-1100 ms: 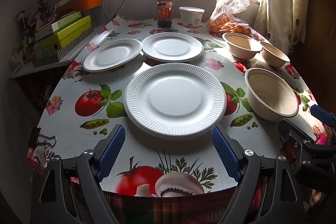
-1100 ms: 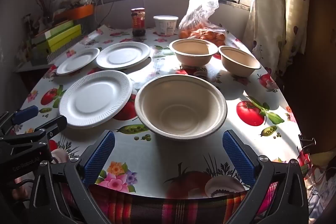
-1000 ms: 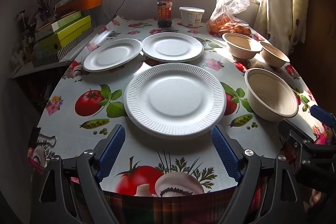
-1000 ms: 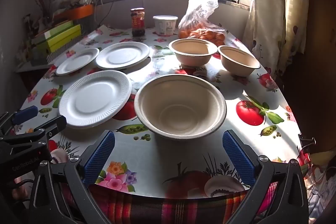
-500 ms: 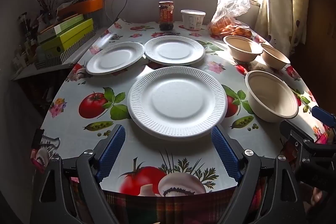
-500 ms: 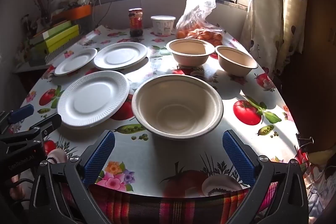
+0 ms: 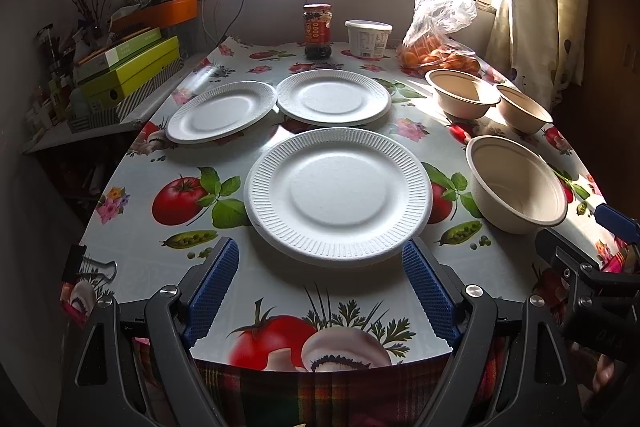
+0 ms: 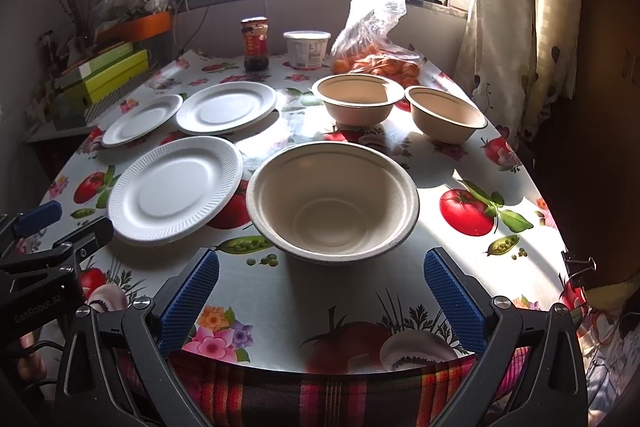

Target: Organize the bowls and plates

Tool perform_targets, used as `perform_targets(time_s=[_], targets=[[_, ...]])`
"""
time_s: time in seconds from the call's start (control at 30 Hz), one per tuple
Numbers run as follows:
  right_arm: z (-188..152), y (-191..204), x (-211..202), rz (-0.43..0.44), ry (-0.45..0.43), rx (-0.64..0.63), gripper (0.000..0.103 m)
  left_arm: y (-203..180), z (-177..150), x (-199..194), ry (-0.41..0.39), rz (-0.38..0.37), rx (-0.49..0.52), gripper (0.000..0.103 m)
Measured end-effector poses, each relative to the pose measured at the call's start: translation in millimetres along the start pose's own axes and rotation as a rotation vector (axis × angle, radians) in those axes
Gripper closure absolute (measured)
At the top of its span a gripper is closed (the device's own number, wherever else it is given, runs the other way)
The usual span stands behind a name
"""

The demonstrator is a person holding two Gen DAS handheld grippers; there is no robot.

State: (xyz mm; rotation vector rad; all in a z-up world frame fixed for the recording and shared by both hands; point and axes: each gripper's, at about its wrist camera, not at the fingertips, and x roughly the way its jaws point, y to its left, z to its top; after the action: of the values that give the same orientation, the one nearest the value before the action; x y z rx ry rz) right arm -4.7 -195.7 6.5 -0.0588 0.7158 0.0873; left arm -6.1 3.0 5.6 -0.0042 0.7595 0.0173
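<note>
Left wrist view. The left gripper (image 7: 320, 283) is spread wide with nothing in it, its blue ribbed pads (image 7: 214, 285) flanking the near rim of the nearest plate (image 7: 338, 193) without touching. That plate is white foam, round, with a fluted rim, and bare. Two more plates (image 7: 221, 111) (image 7: 333, 97) of the same make lie beyond it, side by side and bare. To the right sits a tan fibre bowl (image 7: 516, 183), matte and empty, with two smaller bowls (image 7: 462, 93) (image 7: 524, 109) behind it. At the far edge stand a jar (image 7: 317, 31) with a red label, a white tub (image 7: 368, 39) with its lid on, and a clear plastic bag (image 7: 440, 39) holding orange fruit. The tablecloth (image 7: 132, 239) is glossy, printed with tomatoes and peas.

Right wrist view. The right gripper (image 8: 322, 289) is likewise wide apart and empty, its blue pads (image 8: 454, 301) set just short of the big bowl (image 8: 332, 203). The bowl is round, smooth inside, and empty. The nearest plate (image 8: 174, 191) lies just left of it, rims close. The left gripper's black frame (image 8: 48, 267) shows at the lower left.
</note>
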Motion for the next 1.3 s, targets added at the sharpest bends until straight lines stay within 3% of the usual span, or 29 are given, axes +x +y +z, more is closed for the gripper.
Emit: perform_targets(time_s=[1.3], targets=[[0.5,-0.4,-1.2,-0.002,0.000,0.002,0.000,0.3,-0.3,-4.4,-0.003,0.000,-0.003,0.018]])
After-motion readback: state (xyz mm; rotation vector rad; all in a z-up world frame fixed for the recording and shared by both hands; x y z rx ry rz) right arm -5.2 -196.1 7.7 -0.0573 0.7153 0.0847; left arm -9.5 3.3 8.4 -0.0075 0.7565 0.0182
